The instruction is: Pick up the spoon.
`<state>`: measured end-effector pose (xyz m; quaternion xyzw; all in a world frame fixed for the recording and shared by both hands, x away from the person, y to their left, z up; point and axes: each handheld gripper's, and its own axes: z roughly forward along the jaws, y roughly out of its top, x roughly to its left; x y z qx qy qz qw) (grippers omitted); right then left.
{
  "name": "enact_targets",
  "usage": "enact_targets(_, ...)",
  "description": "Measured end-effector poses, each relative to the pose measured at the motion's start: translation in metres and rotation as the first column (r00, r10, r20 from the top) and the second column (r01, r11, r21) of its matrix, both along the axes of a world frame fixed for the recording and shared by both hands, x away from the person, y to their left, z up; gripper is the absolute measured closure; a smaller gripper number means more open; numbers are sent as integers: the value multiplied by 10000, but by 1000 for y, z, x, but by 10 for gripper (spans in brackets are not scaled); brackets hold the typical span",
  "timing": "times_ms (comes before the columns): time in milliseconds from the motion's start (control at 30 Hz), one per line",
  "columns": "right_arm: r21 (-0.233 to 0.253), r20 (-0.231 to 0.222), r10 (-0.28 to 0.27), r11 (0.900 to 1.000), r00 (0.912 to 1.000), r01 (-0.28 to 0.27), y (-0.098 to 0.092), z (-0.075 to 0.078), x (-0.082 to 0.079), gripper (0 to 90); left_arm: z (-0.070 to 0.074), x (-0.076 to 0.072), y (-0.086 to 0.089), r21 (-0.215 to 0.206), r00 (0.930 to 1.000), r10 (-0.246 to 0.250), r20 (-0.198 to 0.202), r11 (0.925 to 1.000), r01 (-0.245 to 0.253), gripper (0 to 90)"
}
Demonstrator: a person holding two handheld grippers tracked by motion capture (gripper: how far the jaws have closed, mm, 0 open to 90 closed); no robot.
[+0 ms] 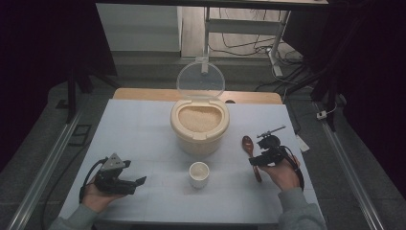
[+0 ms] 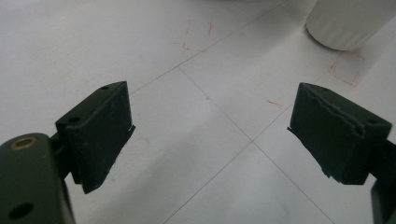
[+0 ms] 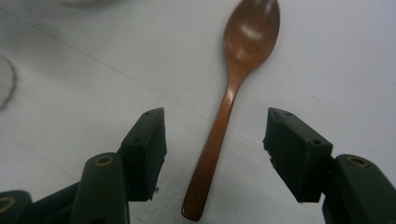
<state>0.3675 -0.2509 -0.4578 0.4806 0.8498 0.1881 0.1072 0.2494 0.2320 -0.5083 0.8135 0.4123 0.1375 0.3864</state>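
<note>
Right gripper (image 3: 212, 140) is down over the spoon (image 3: 233, 93), jaws wide apart, one on each side of the handle, neither touching the wood, so I've got nothing gripped. From the high view the spoon (image 1: 250, 151) lies flat to the right of the cup (image 1: 199, 174), bowl end pointing toward the rice bin (image 1: 199, 125) behind the cup, lid up. Left gripper (image 2: 210, 135), to the left of the cup, jaws spread wide too, empty, bare table (image 2: 140, 46) between them; the cup's (image 2: 348, 23) ribbed base sits just beyond
</note>
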Motion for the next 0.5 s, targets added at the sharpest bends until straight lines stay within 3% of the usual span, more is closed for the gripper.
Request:
enact_targets(233, -230, -473, -109, 9997, 9988, 98, 2, -18, 0, 432, -1, 1, -1, 57, 10000, -22, -55, 10000, 22, 130)
enact_targets(500, -321, -610, -303, 9991, 9977, 284, 2, -30, 2, 525, -2, 1, -1, 104, 10000, -23, -56, 9999, 23, 129)
